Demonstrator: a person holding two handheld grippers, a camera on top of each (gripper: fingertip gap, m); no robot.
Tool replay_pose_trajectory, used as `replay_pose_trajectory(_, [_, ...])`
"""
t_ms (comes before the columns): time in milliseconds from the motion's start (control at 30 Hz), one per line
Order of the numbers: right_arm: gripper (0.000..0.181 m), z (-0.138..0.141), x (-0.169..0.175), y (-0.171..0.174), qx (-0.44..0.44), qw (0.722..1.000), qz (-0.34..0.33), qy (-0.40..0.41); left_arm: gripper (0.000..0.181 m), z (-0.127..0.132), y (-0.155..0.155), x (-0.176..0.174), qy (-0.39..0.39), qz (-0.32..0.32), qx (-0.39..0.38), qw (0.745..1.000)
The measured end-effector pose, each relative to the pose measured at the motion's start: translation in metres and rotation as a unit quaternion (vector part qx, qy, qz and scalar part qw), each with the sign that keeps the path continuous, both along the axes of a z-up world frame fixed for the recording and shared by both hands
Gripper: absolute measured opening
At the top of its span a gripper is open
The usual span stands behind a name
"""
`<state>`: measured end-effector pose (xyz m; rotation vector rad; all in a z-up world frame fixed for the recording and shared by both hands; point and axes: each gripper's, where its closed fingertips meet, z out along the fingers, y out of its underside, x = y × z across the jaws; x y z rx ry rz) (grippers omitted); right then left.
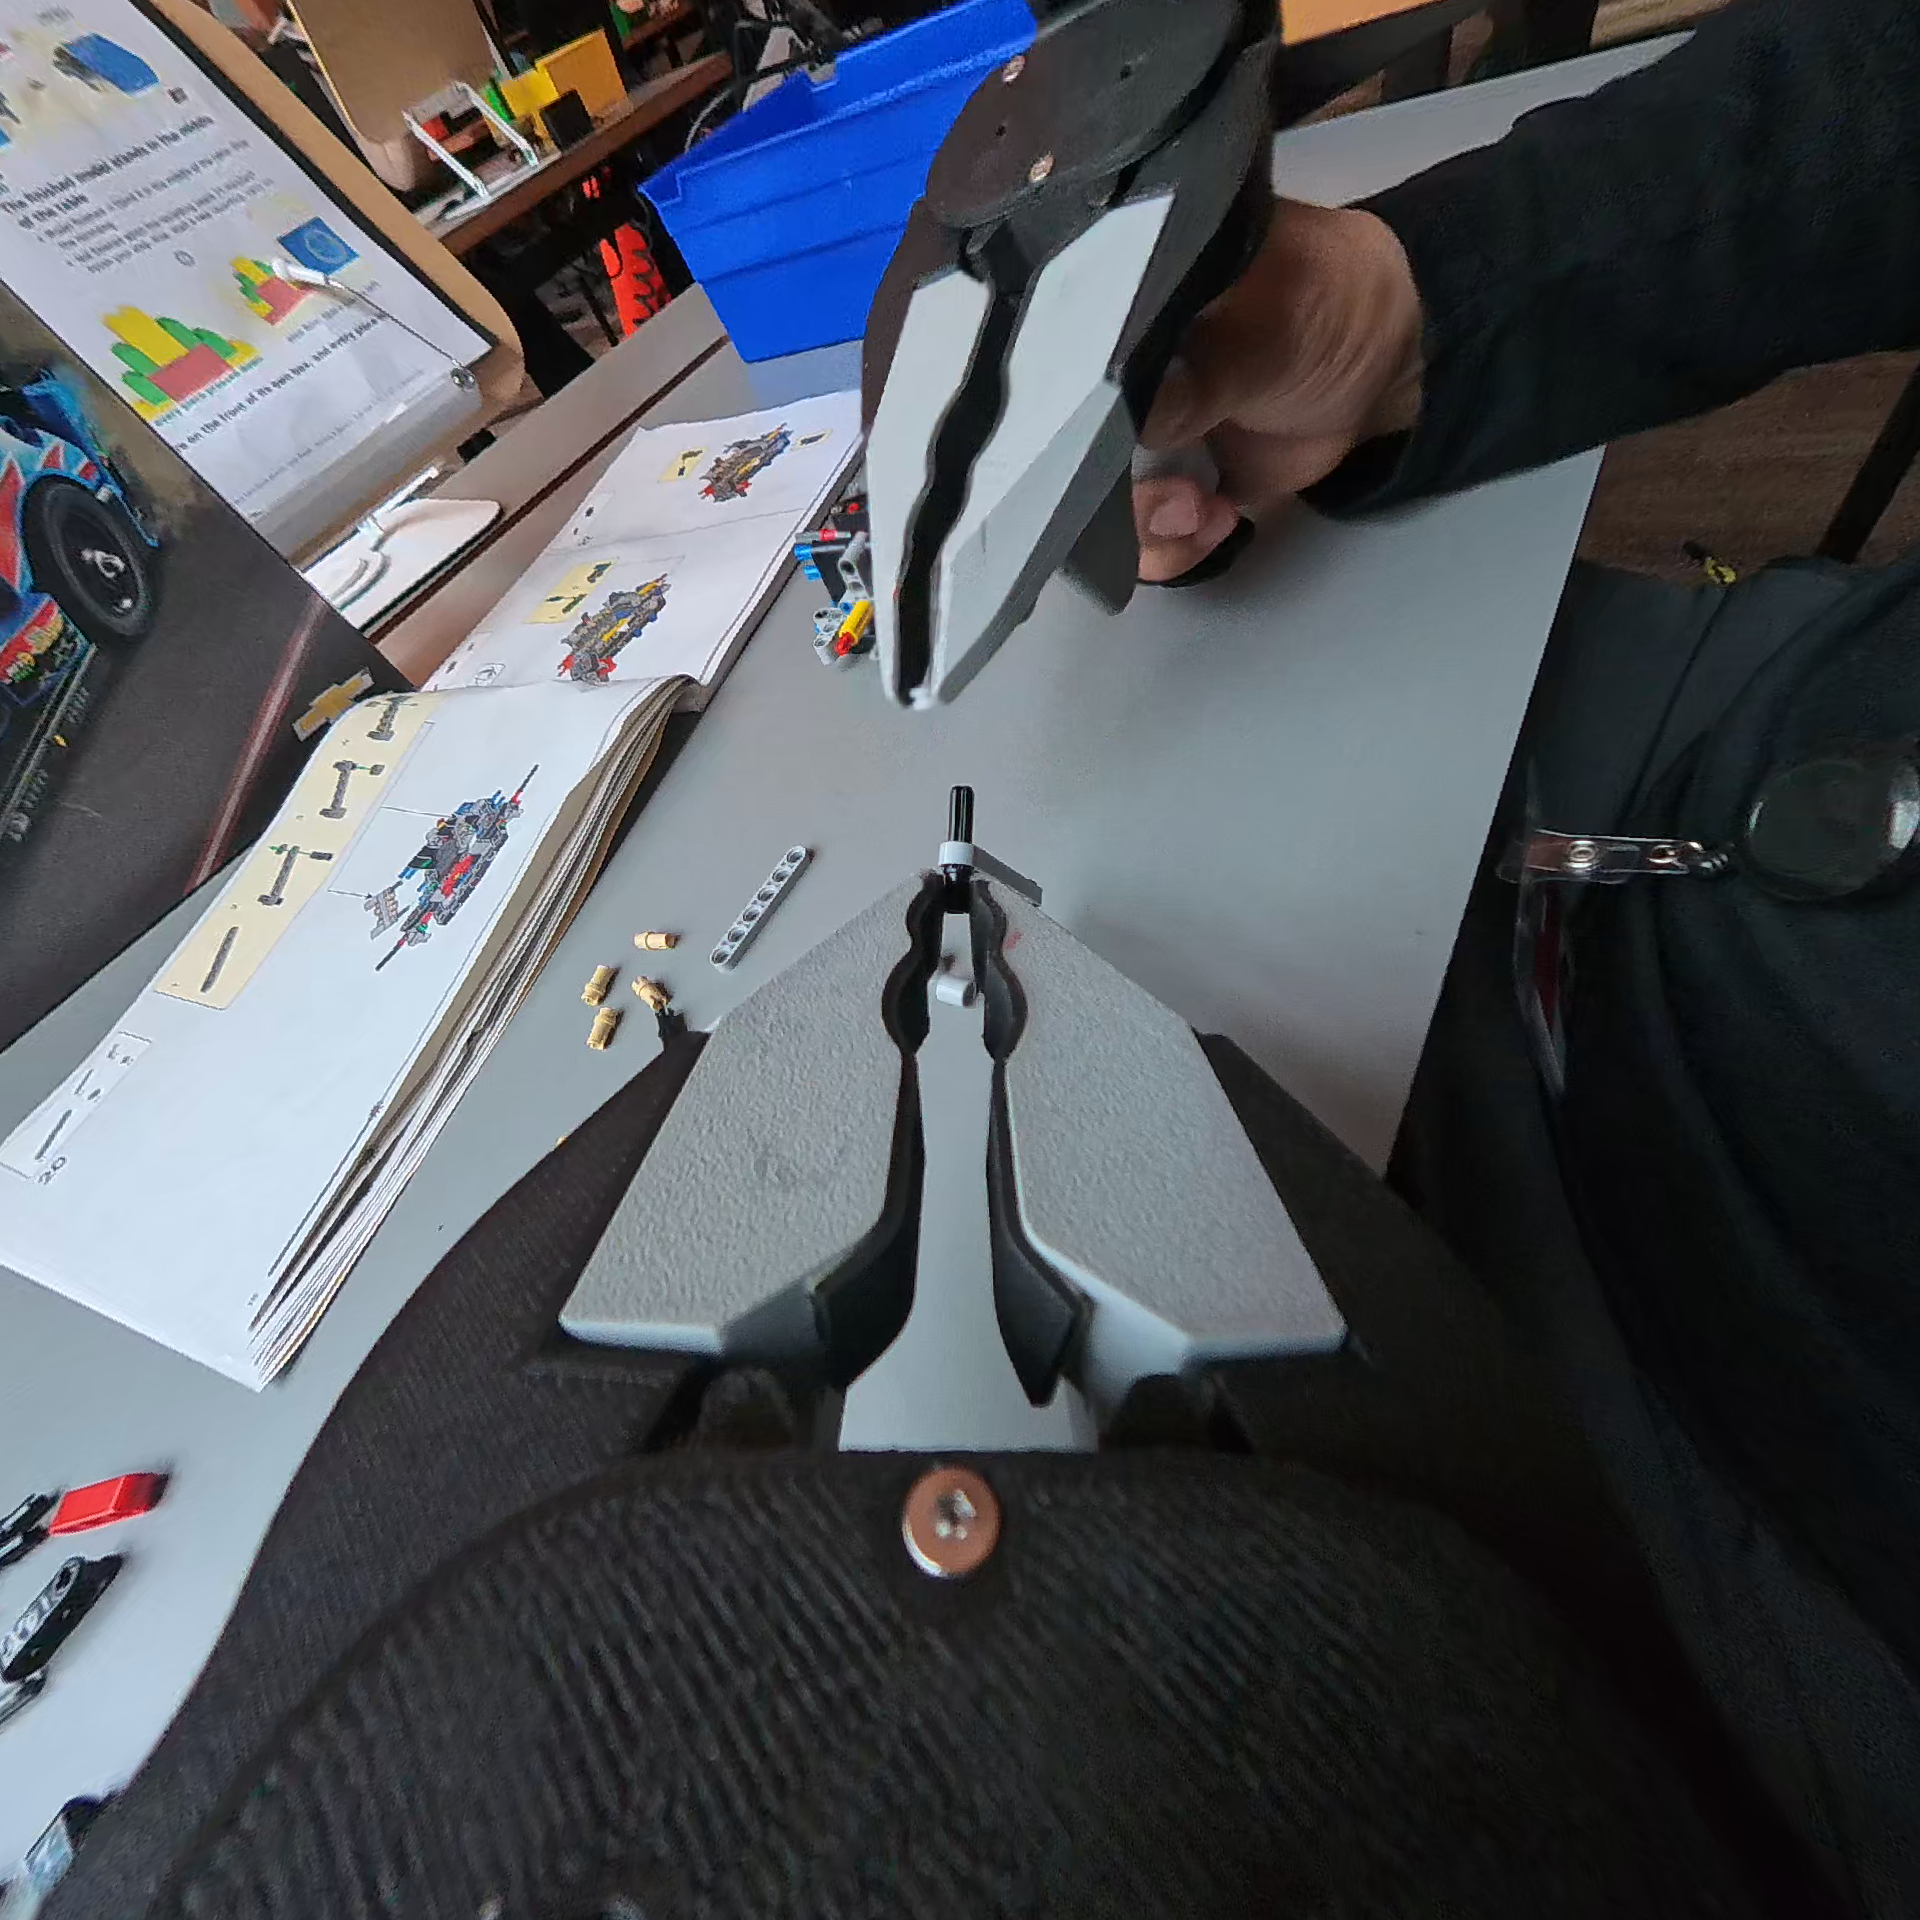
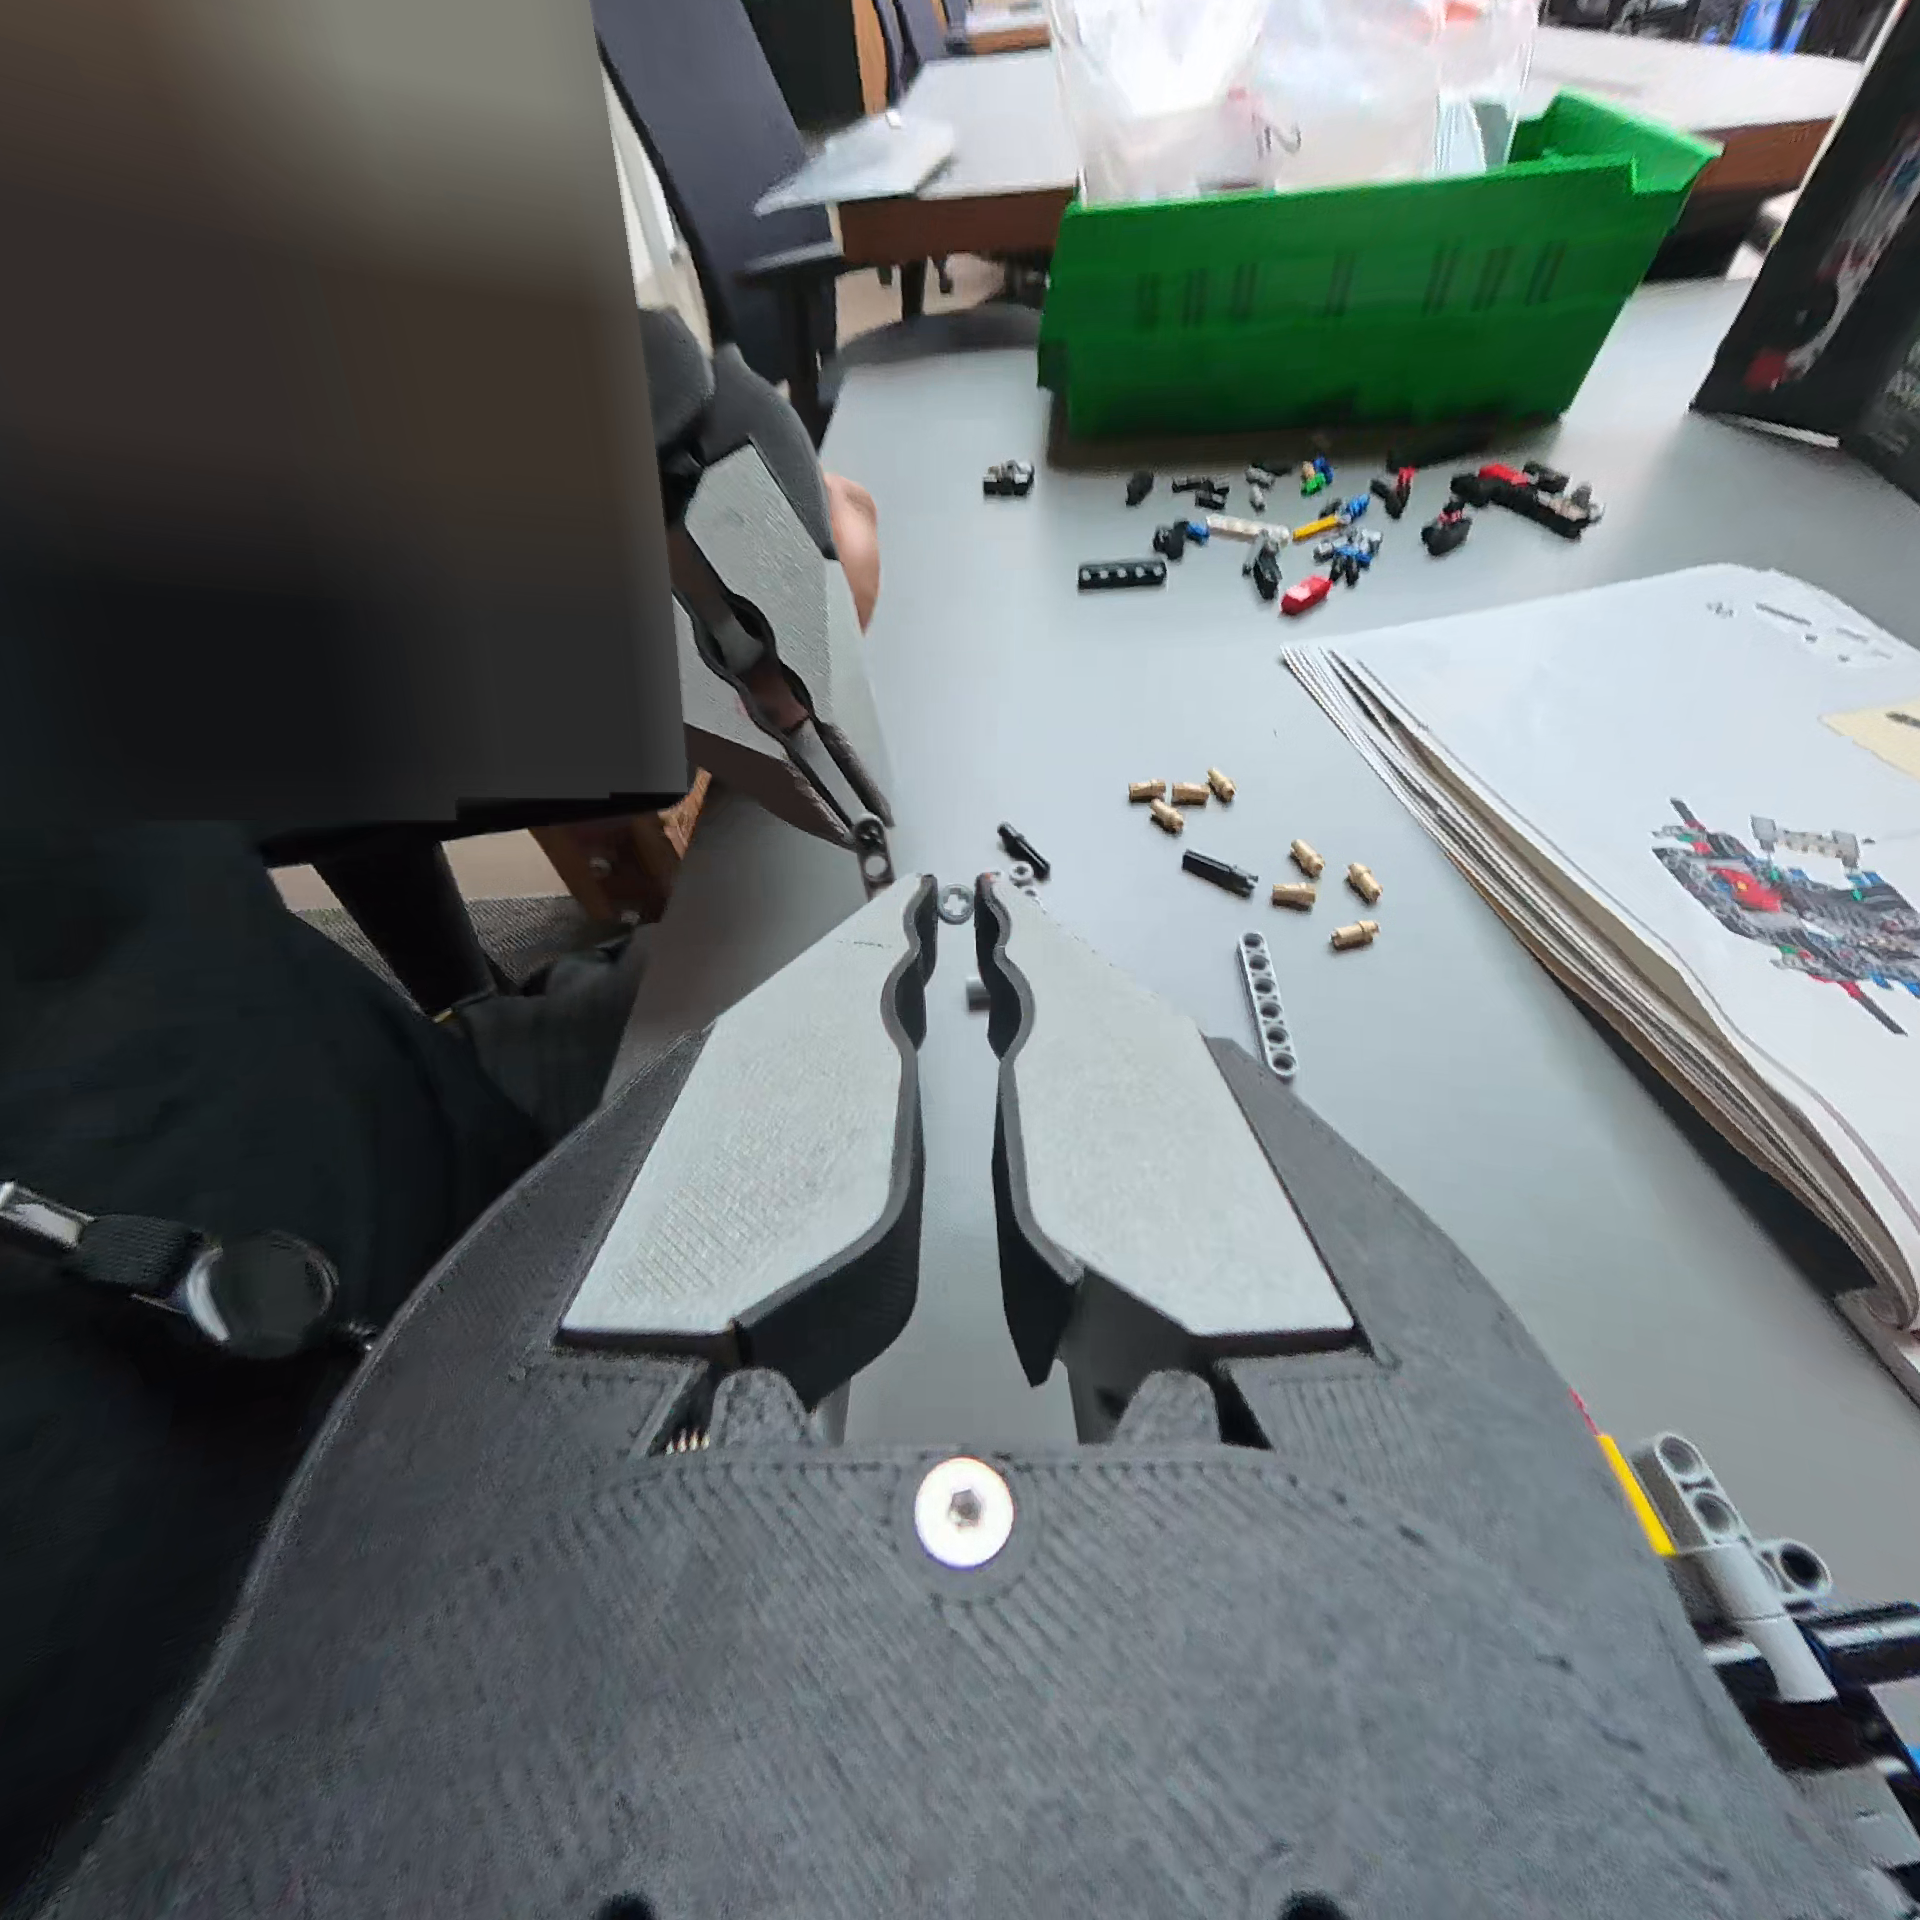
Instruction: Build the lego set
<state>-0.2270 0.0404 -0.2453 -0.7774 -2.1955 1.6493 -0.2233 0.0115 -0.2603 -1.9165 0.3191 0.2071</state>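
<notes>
A grey bench (image 2: 1039, 665) is seen in even light. Behind it, wooden-edged tables (image 2: 966, 223) and dark chairs (image 2: 727, 177) are set on a brownish floor (image 1: 1745, 499).

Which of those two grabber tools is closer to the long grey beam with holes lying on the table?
Left. The left gripper, shut on a black axle, sits just beside the grey beam. The right gripper hovers farther off, above the table.

Left gripper (image 1: 958, 891) at frame centre is pinching a black axle (image 1: 959, 831) with a white bushing (image 1: 955, 855) on it, right gripper (image 1: 918, 694) hovers above nearly closed on something tiny, open instruction booklet (image 1: 312, 997) and tan pins (image 1: 623, 987) off left.
</notes>
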Motion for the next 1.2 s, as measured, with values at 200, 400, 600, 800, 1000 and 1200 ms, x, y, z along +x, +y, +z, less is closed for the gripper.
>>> replay_pose_trajectory(200, [0.003, 0.02, 0.012, -0.007, -0.049, 0.998, 0.023, 0.025, 0.002, 0.007, 0.003, 0.004, -0.021, -0.009, 0.02, 1.0])
replay_pose_trajectory(400, [0.003, 0.021, 0.019, -0.015, -0.023, 0.997, 0.031, 0.06, 0.002, 0.011, 0.006, 0.01, -0.022, -0.017, 0.032, 0.999])
replay_pose_trajectory(600, [0.003, 0.016, 0.02, -0.02, -0.009, 0.997, 0.034, 0.074, 0.002, 0.015, 0.006, 0.012, -0.036, -0.026, 0.044, 0.998])
replay_pose_trajectory(800, [0.003, 0.022, 0.019, -0.022, -0.025, 0.993, 0.037, 0.11, 0.002, 0.019, 0.005, 0.014, -0.042, -0.028, 0.055, 0.997])
replay_pose_trajectory(1000, [0.003, 0.024, 0.02, -0.025, -0.032, 0.992, 0.038, 0.119, 0.002, 0.021, 0.005, 0.015, -0.037, -0.03, 0.064, 0.997])
replay_pose_trajectory(1200, [0.003, 0.024, 0.019, -0.025, -0.038, 0.991, 0.037, 0.119, 0.002, 0.022, 0.006, 0.015, -0.034, -0.028, 0.067, 0.997])
